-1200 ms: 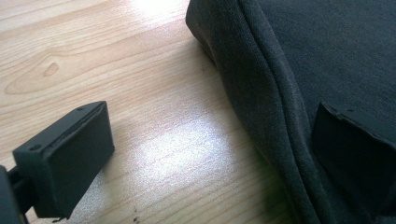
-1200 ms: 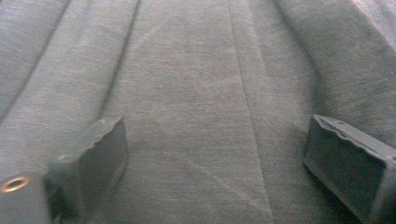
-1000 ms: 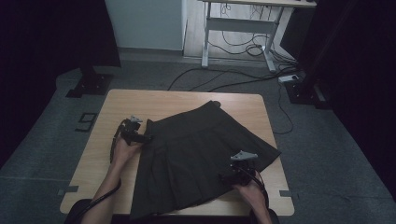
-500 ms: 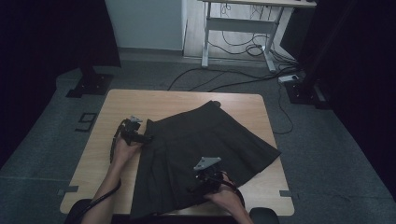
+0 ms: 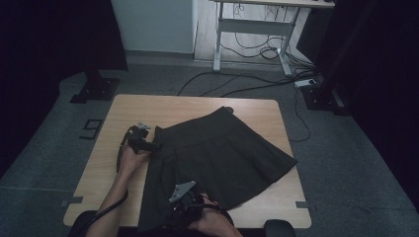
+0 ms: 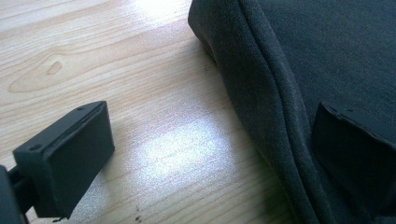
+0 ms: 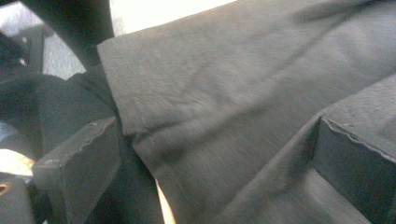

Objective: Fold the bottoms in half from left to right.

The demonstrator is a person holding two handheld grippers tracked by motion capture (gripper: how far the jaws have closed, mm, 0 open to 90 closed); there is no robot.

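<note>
Now both grippers — left gripper (image 5: 154, 146), right gripper (image 5: 184, 210) — jaws wide, straddling skirt (image 5: 222, 153) edges.

The dark grey pleated cloth skirt (image 6: 327, 56) looks matt and softly napped, with a stitched edge. The pale wooden table (image 6: 116, 70) is smooth, grained and faintly glossy. The claws' black pads (image 6: 65, 158) look matt.

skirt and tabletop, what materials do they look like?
Skirt: dark, matte woven or brushed cloth, probably; slightly fuzzy surface, a stitched band edge, pleats in the high view. Fibre can't be told.
Table: light wood or wood-look laminate; grain lines and a knot, with a soft sheen where light reflects.
</note>
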